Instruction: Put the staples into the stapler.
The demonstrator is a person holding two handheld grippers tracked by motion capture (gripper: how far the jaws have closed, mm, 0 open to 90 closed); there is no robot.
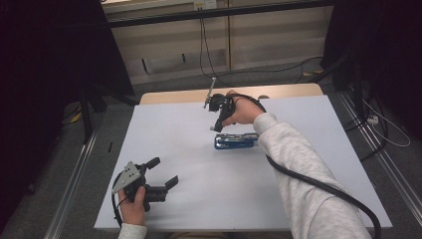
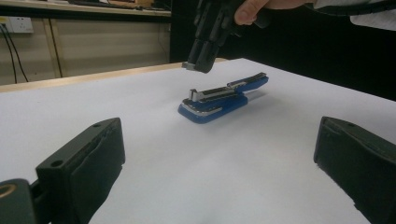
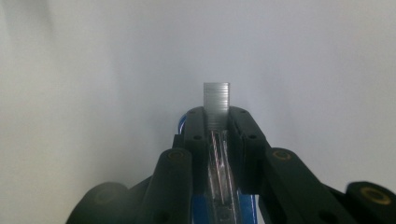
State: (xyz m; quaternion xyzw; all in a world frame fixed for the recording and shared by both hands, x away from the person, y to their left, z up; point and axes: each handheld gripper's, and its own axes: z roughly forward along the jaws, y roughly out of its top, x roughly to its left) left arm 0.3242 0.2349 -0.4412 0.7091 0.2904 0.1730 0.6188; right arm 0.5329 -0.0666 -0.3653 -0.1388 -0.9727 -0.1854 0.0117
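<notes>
our right claw (image 3: 217, 116), pinching a silver staple strip (image 3: 216, 102), hangs just above the blue stapler's (image 1: 236, 141) open channel, aligned lengthwise; our left claw (image 1: 161, 172) gapes idle.

Black grippers (image 1: 161, 174), seemingly grey sleeves (image 1: 303, 169)

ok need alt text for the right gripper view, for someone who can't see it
The right gripper pinches a small strip of silver staples between its closed black jaws, just above a blue stapler whose open staple channel runs below the jaws. Behind them lies the plain white table.
</notes>
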